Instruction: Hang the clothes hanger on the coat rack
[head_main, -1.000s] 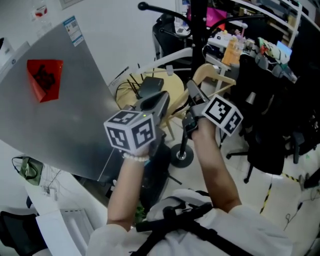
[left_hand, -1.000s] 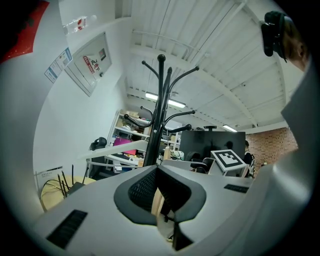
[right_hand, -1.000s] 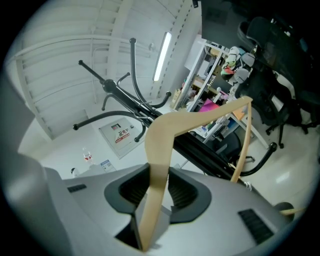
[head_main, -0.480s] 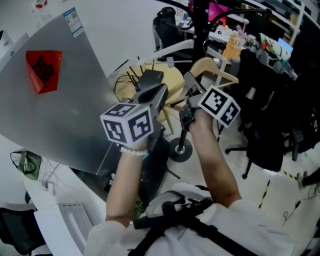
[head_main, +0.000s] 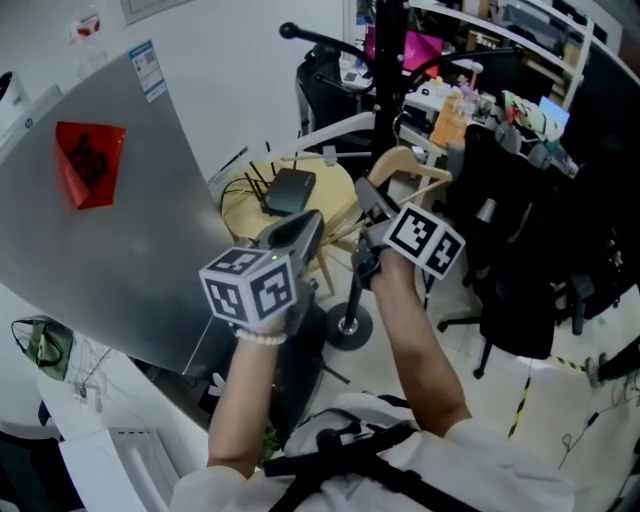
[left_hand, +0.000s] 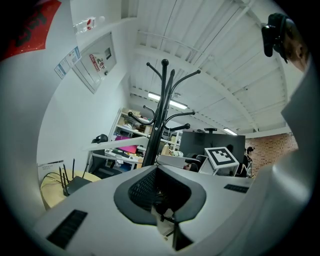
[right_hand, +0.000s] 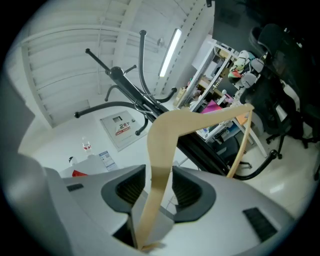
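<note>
A light wooden clothes hanger (head_main: 398, 163) hangs in front of the black coat rack (head_main: 385, 60), beside its pole. One arm of the hanger (right_hand: 164, 135) runs down between the jaws of my right gripper (right_hand: 159, 176). Those jaws have just been opening, and a thin gap shows at the left pad, so they no longer clamp the wood. The hanger's hook is hidden. My left gripper (head_main: 310, 222) is held level just left of the right gripper (head_main: 364, 198). In the left gripper view the left gripper (left_hand: 159, 169) is shut with nothing in it, facing the coat rack (left_hand: 161, 112).
A round wooden table (head_main: 240, 205) with a black router (head_main: 290, 190) stands behind the grippers. The rack's round base (head_main: 345, 328) is on the floor below. A black office chair (head_main: 515, 250) is at the right, a grey panel (head_main: 130, 230) at the left, cluttered shelves (head_main: 480, 90) behind.
The head view has shifted a little, so both grippers sit slightly lower and further left in it. The hands stay by the rack, and the hanger is still between the right jaws.
</note>
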